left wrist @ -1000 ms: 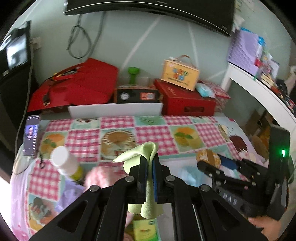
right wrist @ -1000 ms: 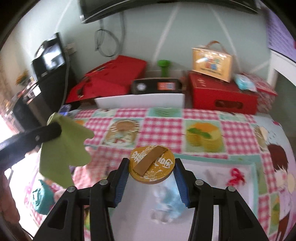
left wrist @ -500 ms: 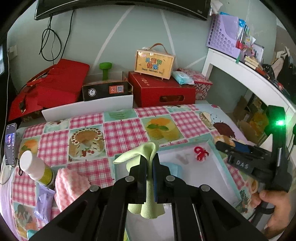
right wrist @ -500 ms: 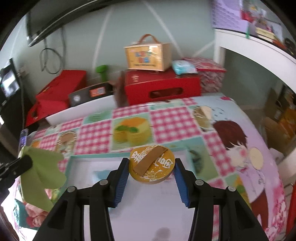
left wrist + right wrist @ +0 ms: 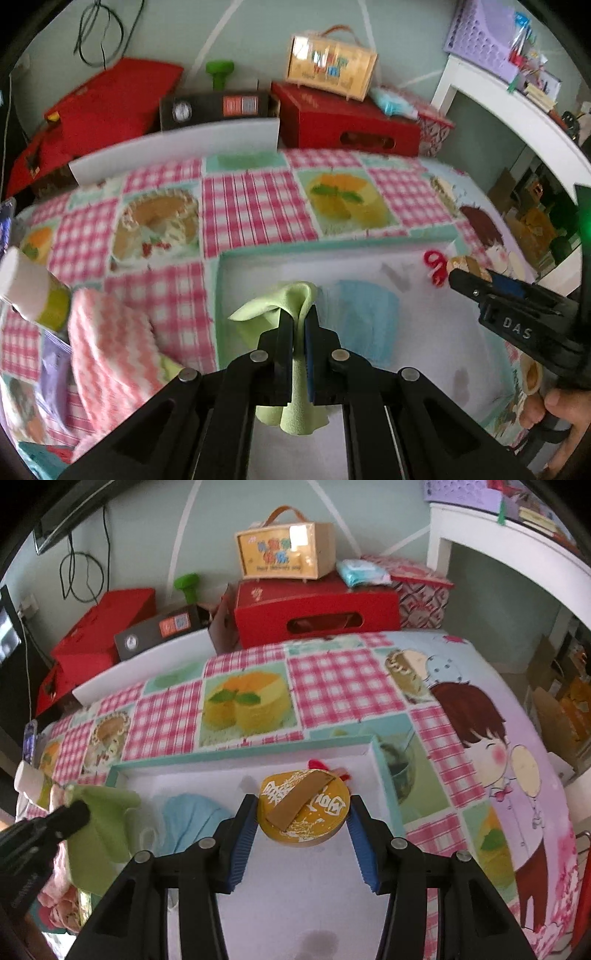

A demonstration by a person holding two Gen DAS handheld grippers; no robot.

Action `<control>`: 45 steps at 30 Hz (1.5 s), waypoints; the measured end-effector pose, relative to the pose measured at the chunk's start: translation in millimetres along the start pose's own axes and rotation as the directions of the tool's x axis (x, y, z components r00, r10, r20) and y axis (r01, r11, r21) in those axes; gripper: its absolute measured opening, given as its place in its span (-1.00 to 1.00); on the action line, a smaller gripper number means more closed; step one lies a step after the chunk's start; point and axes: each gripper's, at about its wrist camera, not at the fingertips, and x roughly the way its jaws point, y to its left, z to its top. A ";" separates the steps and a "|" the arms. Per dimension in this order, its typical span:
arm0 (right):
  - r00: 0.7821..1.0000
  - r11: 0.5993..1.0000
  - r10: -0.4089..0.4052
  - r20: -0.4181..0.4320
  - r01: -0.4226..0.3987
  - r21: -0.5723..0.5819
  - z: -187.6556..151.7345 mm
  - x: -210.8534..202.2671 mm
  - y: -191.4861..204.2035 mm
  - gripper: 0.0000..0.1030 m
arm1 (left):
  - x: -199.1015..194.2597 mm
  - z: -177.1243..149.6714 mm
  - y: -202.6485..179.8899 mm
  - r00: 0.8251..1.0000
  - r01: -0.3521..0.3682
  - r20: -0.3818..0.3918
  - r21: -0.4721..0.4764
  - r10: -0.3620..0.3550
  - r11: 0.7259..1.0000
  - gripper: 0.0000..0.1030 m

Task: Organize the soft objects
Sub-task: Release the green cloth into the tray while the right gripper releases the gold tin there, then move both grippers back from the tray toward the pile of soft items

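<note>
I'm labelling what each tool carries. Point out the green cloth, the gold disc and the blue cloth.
green cloth [image 5: 295,295], left wrist view, top fold above the tool tips
gold disc [image 5: 304,808], right wrist view, centre of its face
blue cloth [image 5: 365,317], left wrist view, its middle

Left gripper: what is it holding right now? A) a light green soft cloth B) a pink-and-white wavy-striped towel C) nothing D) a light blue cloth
A: the left gripper is shut on the light green soft cloth, which drapes from between its fingers above the white tray with the teal rim.
</note>
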 end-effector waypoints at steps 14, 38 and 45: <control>0.991 0.999 -0.028 -0.131 0.024 -0.030 -9.7 31.3 10.6 0.05 | 38.6 -13.3 0.6 0.986 -0.021 -0.166 -0.033 0.015 0.999 -0.65; 0.994 0.997 -0.045 -0.097 0.038 -0.069 -2.0 12.8 23.9 0.21 | 5.4 -1.8 10.9 0.991 -0.023 -0.134 -0.073 0.013 0.997 -0.16; 0.993 0.993 -0.054 -0.107 0.042 -0.106 -4.7 16.5 29.9 0.50 | 4.6 -0.2 14.6 0.993 -0.036 -0.113 -0.087 0.026 0.996 0.57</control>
